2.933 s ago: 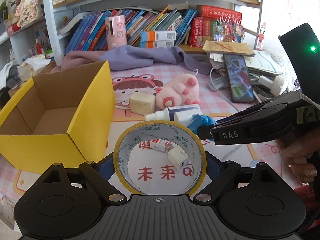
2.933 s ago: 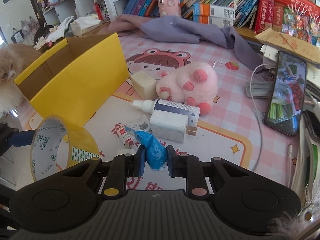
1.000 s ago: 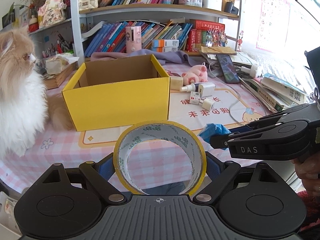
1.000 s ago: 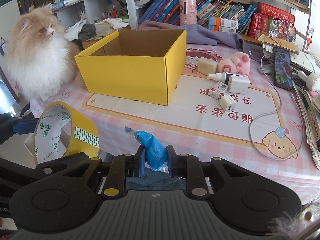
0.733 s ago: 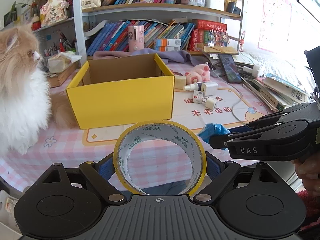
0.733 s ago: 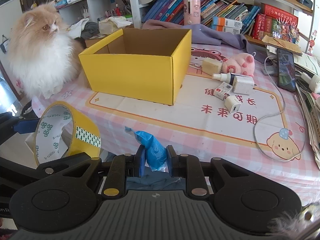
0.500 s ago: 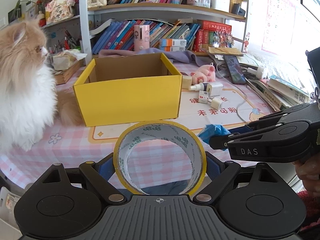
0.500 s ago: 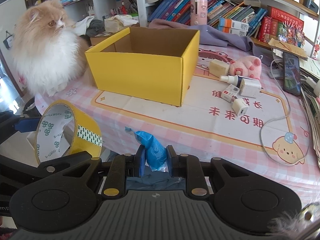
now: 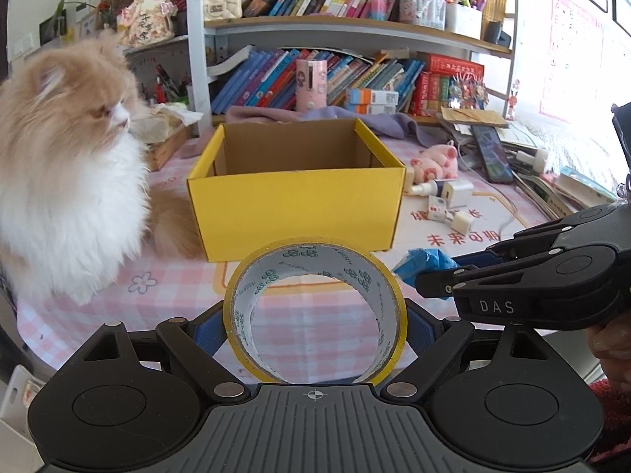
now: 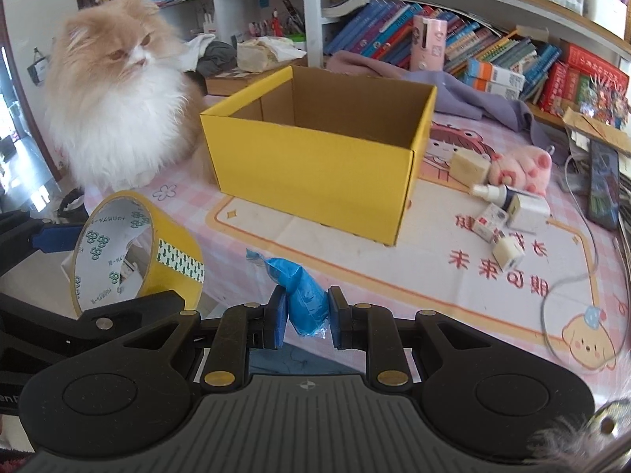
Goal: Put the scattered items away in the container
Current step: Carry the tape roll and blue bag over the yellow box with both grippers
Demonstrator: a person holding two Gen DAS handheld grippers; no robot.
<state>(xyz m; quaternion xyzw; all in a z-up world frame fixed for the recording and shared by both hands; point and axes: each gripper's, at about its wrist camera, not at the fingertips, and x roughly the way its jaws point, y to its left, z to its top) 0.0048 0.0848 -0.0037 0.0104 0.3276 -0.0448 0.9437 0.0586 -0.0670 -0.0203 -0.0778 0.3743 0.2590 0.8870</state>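
Left claw (image 9: pixel 315 327) grips the yellow tape roll (image 9: pixel 315 311); right claw (image 10: pixel 303 317) pinches a crumpled blue bag (image 10: pixel 303 295). Both have pulled back off the counter (image 10: pixel 394 276) since picking up (drop-off pending). Yellow cardboard box (image 9: pixel 295 205) stands open at 12 o'clock, apparently empty.

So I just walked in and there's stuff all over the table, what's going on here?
A person is tidying up with two handheld grippers. The left gripper holds a roll of yellow tape; the right gripper is shut on a crumpled blue bag. Both hover short of the yellow box, which looks empty. A pig plush, spray bottle and chargers remain on the table. A fluffy cat watches.
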